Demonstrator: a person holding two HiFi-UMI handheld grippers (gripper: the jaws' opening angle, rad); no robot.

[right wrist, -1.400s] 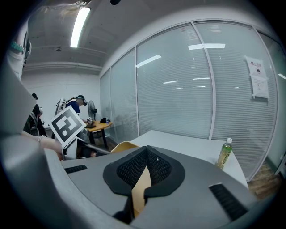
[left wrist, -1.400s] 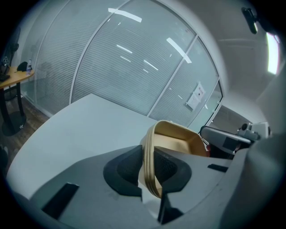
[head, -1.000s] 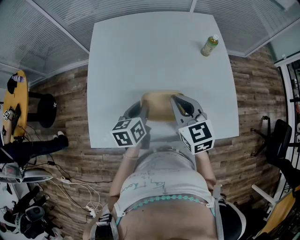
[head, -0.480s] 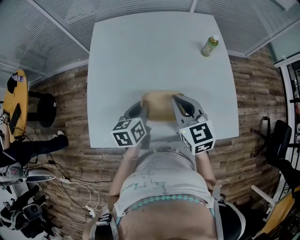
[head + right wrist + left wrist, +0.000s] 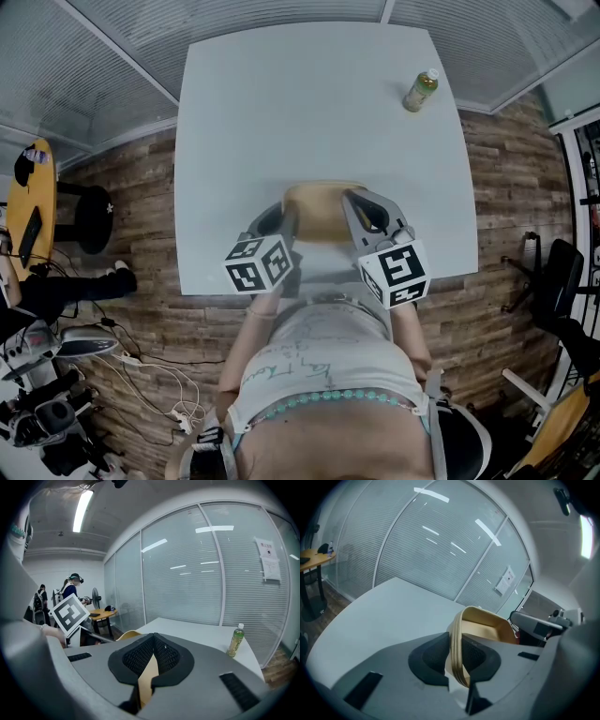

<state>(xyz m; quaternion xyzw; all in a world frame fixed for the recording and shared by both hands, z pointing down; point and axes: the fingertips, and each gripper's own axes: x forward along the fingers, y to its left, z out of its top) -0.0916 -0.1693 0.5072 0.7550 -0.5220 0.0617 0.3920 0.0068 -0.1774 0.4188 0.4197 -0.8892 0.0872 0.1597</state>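
Still clamping tray (image 5: 319, 208) by opposite rims with left gripper (image 5: 286, 220) and right gripper (image 5: 349, 204) at table's (image 5: 309, 112) near edge; no shift since before, firmly held.

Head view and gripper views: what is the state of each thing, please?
Left hand-held gripper: shut on the tan tray rim.
Right hand-held gripper: shut on the tray's opposite rim.
Tan tray: held at both sides, open side up.
Bottle: upright on the table, cap on.
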